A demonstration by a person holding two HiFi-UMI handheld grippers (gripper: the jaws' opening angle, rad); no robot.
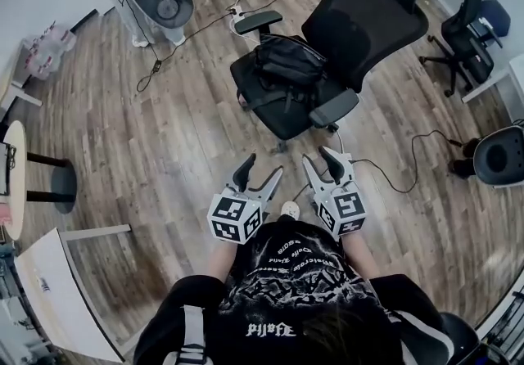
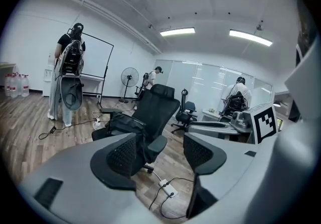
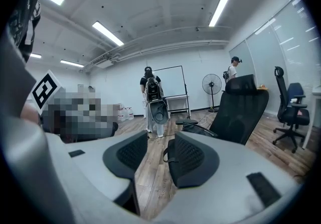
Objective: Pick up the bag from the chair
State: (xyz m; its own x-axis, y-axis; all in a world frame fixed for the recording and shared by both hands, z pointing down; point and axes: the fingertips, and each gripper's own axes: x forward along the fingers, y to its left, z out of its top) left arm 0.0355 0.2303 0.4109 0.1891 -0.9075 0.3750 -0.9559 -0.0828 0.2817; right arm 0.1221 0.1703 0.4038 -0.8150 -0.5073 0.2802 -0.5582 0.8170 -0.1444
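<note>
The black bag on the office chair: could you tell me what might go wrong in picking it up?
The black mesh office chair stands on castors, so a push on the soft black bag could roll or turn it away. The bag's straps hang loose and may snag on an armrest. A white power strip lies on the wooden floor before the chair: a trip risk.
</note>
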